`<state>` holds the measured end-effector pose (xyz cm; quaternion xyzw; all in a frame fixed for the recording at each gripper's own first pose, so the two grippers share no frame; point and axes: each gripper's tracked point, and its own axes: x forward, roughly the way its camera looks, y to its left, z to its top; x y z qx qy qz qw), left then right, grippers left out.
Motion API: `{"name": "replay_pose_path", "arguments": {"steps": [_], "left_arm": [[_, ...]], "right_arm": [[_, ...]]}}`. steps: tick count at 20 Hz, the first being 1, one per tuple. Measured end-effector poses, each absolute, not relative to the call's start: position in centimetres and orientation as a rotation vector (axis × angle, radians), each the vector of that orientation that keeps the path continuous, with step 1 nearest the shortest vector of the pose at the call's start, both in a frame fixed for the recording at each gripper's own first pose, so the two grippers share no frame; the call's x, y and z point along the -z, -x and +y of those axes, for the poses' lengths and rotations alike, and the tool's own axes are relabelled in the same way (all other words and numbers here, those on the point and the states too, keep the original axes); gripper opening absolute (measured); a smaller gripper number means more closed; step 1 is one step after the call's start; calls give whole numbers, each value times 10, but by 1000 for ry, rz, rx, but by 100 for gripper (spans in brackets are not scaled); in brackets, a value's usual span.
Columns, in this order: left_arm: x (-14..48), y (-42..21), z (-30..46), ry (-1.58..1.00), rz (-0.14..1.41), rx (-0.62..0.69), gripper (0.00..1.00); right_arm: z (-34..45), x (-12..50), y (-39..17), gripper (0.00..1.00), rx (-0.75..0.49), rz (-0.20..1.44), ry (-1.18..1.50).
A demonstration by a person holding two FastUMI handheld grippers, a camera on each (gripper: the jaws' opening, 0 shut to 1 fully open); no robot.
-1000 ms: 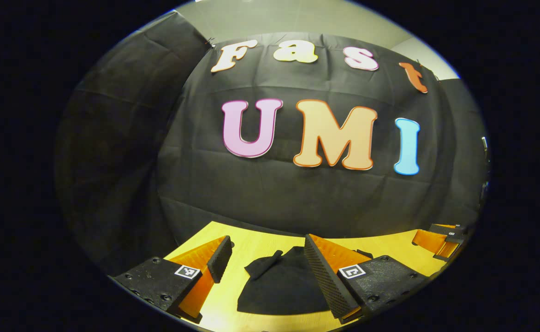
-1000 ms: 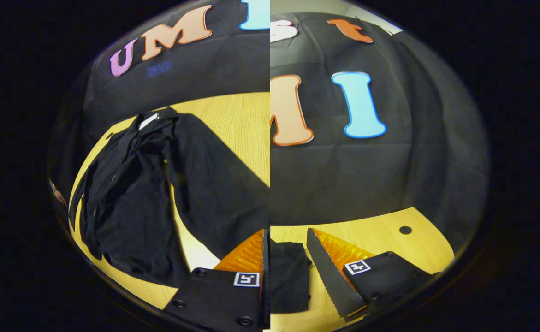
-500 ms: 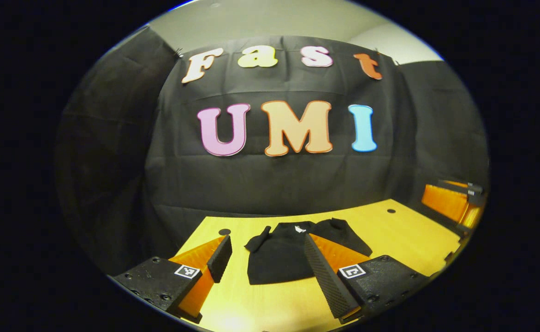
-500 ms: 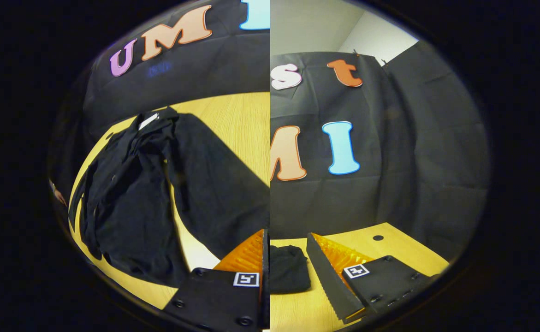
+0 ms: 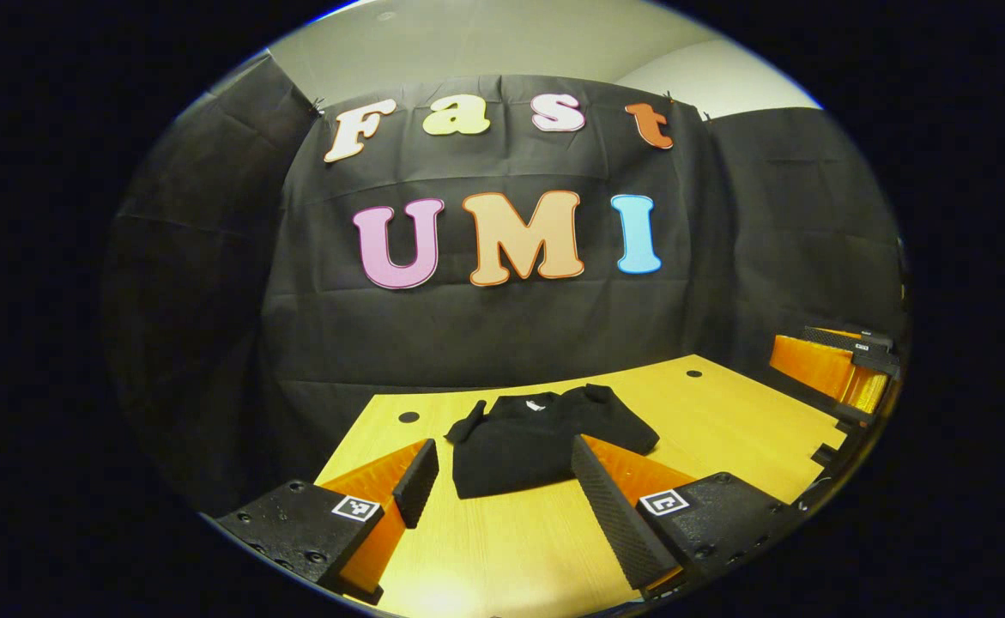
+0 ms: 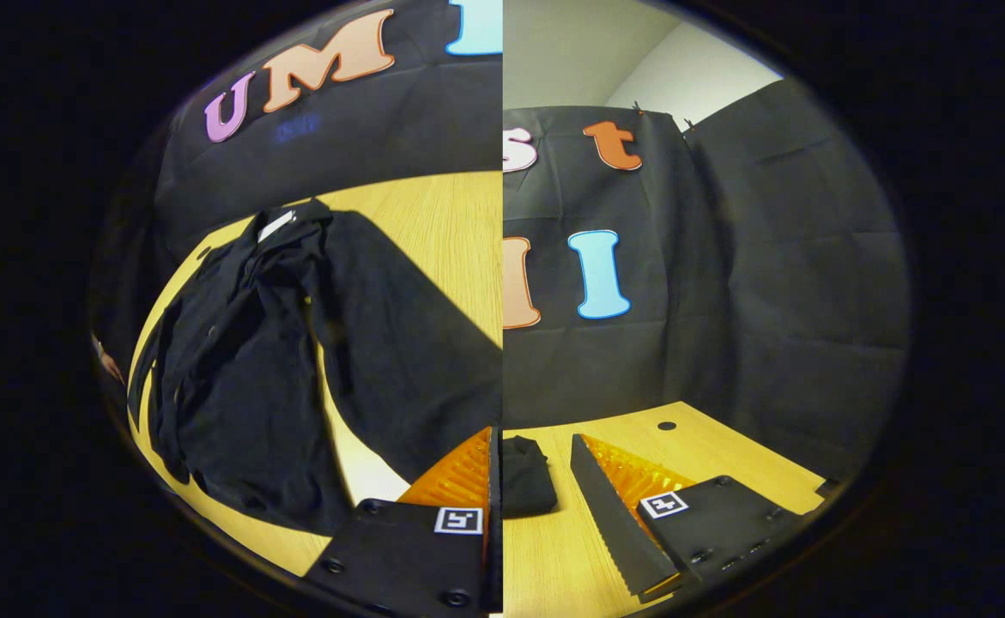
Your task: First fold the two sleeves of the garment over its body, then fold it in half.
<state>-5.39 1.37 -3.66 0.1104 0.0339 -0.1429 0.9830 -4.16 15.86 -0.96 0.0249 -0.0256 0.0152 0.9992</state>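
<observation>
Left gripper view: the black garment [image 5: 536, 433] is seen lying on the yellow wooden table [image 5: 725, 421], folded into a compact bundle toward the far edge, near the booth's cloth wall. One stub of cloth, likely a sleeve end, is left poking out at the bundle's left. The left gripper [image 5: 502, 498] is held above the near part of the table, its fingers spread apart with nothing between them and well clear of the garment. From this, the folding is judged to be finished or nearly so, and the hands to be held back so that the bundle is not disturbed. The other gripper [image 5: 837, 365] is visible at the right edge, held off the table's side.

In the right gripper view, the picture is split down the middle, and its left half is not matched to its right; only the right half is relied on. There, a finger [image 6: 614, 506] is shown clearly; whether the right gripper is spread or closed cannot be told.

A small white neck label [image 5: 539, 401] is visible, too small to be read. Square black-and-white markers are carried on the gripper bodies.
</observation>
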Motion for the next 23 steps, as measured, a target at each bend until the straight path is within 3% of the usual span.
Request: {"name": "replay_pose_path", "arguments": {"steps": [13,23], "left_arm": [[27,70,30,-201,42,254,94],[26,69,52,-166,55,97,94]], "right_arm": [[174,11,61,51,-100,-40,-15],[166,18,63,52,-196,-52,42]]}}
